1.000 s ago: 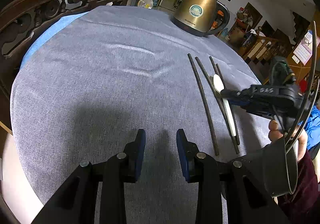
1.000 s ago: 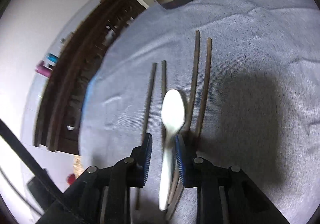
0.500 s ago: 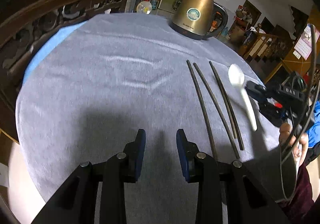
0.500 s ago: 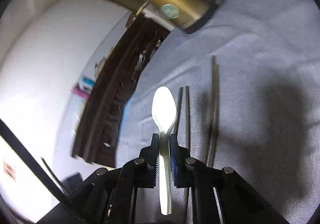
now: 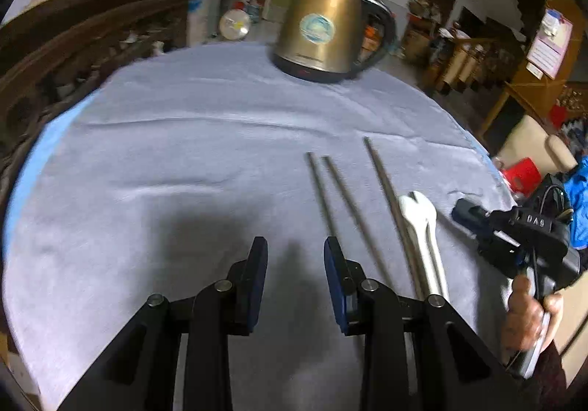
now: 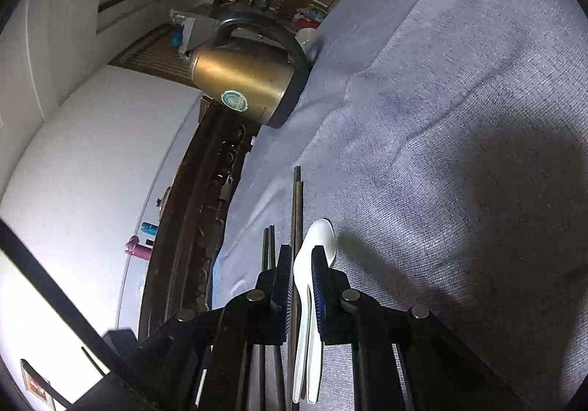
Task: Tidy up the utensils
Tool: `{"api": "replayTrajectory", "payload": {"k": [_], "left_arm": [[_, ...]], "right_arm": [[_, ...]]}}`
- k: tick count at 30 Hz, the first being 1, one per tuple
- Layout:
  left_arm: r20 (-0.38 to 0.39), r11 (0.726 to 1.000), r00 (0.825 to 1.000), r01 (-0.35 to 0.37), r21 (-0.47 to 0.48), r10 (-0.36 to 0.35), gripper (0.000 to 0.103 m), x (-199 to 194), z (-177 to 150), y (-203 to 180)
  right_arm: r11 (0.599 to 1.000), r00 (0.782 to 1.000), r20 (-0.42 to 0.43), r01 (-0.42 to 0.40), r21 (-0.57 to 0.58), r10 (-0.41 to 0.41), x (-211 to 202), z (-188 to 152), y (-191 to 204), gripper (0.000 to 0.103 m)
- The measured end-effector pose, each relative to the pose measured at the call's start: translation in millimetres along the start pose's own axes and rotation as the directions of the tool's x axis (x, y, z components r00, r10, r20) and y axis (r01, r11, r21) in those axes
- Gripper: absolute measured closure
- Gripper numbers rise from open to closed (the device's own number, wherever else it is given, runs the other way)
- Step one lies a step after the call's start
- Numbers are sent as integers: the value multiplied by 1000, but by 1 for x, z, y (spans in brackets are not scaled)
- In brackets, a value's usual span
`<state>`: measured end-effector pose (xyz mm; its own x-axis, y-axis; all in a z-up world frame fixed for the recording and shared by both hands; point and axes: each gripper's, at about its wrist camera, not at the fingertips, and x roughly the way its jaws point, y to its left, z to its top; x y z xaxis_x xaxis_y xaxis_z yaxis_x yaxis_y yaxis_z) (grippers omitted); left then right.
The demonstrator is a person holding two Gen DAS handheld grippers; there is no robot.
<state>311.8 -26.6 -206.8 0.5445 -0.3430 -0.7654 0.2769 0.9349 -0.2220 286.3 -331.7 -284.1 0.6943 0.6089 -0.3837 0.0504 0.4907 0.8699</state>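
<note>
A white spoon (image 6: pixel 323 234) stands on its edge between the pads of my right gripper (image 6: pixel 301 264), which is shut on its neck; the handle runs back under the jaws. In the left wrist view the spoon (image 5: pixel 422 238) is blurred, low over the cloth just right of the chopsticks, with the right gripper (image 5: pixel 457 214) at its right side. Several dark chopsticks (image 5: pixel 349 198) lie side by side on the cloth; they also show left of the spoon as chopsticks (image 6: pixel 297 198). My left gripper (image 5: pixel 296 282) is open and holds nothing, just left of the chopsticks.
A gold kettle (image 5: pixel 323 32) stands at the table's far edge, also seen as the kettle (image 6: pixel 242 80). Grey-blue cloth (image 5: pixel 165 154) covers the round table. Dark carved wooden furniture (image 5: pixel 73 54) lines the left side. A person's hand (image 5: pixel 529 312) holds the right gripper's handle.
My right gripper shut on the spoon, lifted it off the chopsticks, rolled it onto its edge and carried it to their right side. My left gripper moved closer to the chopsticks, still open.
</note>
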Motion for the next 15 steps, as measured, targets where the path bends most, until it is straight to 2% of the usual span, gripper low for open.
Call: {"api": "replayTrajectory", "payload": {"k": [1, 5, 8, 12, 13, 14, 15], "left_arm": [[-15, 1000, 1000, 4, 5, -4, 71, 5, 3, -5], [-22, 999, 999, 26, 38, -25, 71, 10, 7, -21], [-28, 996, 999, 20, 87, -18, 71, 10, 4, -26], [-43, 993, 999, 25, 113, -20, 71, 13, 11, -26], [-46, 991, 999, 34, 132, -28, 71, 13, 14, -26], [-46, 988, 998, 38, 146, -32, 71, 15, 16, -27], [-48, 986, 998, 43, 164, -36, 71, 16, 19, -29]], "right_arm": [[1000, 1000, -5, 9, -8, -9, 3, 1, 1, 90], [995, 996, -20, 84, -60, -85, 11, -1, 11, 65], [980, 988, -15, 151, -131, -154, 19, 3, 26, 54], [944, 967, -58, 228, -238, -248, 45, 5, 44, 55], [934, 962, -62, 240, -263, -265, 46, 7, 44, 58], [915, 952, -72, 264, -306, -298, 52, 8, 49, 74], [894, 938, -79, 292, -340, -337, 57, 7, 52, 75]]}}
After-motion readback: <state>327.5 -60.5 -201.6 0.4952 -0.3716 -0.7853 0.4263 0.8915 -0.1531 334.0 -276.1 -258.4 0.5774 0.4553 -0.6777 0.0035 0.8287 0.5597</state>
